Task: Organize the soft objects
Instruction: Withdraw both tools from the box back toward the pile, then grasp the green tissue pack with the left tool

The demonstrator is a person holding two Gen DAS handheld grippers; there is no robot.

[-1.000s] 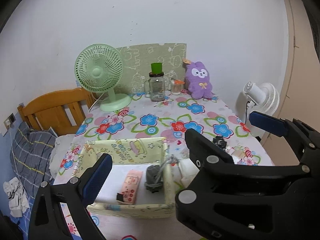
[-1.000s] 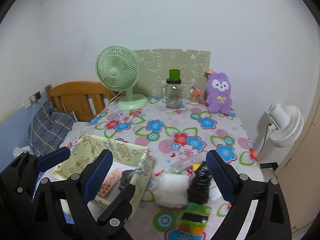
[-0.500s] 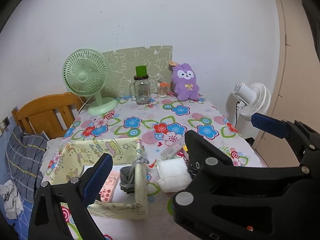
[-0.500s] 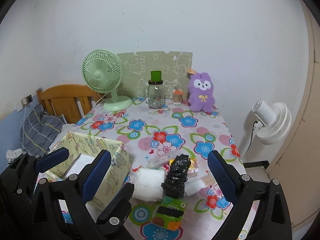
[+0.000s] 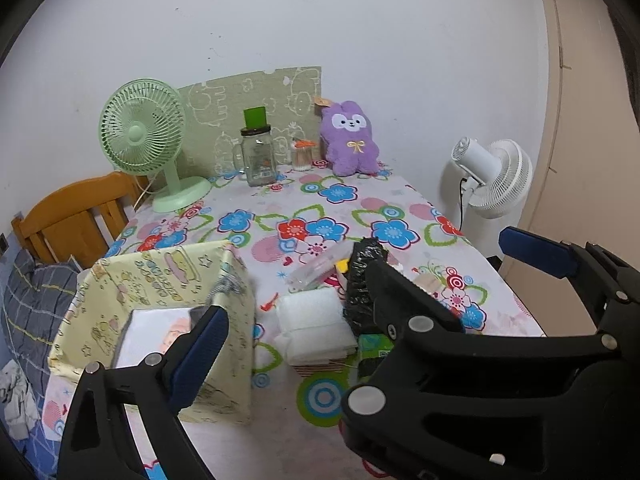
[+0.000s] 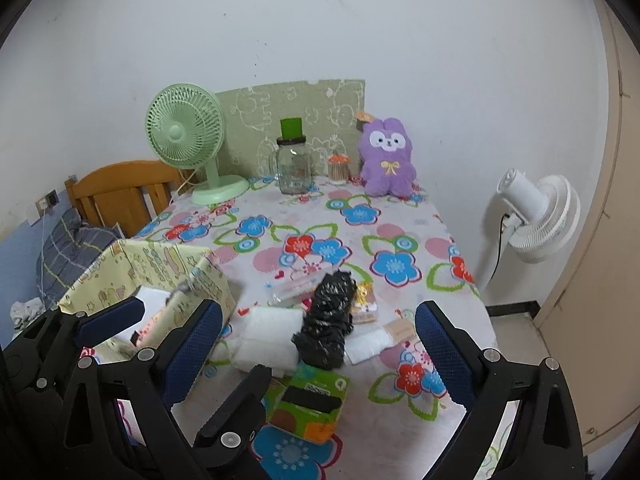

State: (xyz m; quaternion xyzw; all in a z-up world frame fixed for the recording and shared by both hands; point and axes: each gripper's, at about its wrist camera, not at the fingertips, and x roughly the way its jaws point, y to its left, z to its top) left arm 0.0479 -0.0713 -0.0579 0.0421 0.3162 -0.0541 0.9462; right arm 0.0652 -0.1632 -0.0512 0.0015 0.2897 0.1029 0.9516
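Two grippers are hovering over the near end of a flower-patterned surface (image 6: 400, 216), both with jaws spread wide and holding nothing. The left gripper (image 5: 360, 276) is hanging above the gap between a yellow fabric box (image 5: 224, 344) and a heap of soft things; the right gripper (image 6: 320, 344) is sitting over that heap.

A white foam wad (image 6: 272, 332) is lying just beside the box's right wall, touching a crumpled black plastic bag (image 6: 328, 320) on its right. A green and orange packet (image 6: 312, 404) is lying at the near edge, partly under the bag. A clear wrapper (image 6: 292, 288) is resting behind the foam. Inside the box a white sheet and a pink item are showing.

At the far end a purple plush rabbit (image 6: 386, 160) is sitting upright against the wall, beside a glass jar (image 6: 294, 168) and a green desk fan (image 6: 188, 140).
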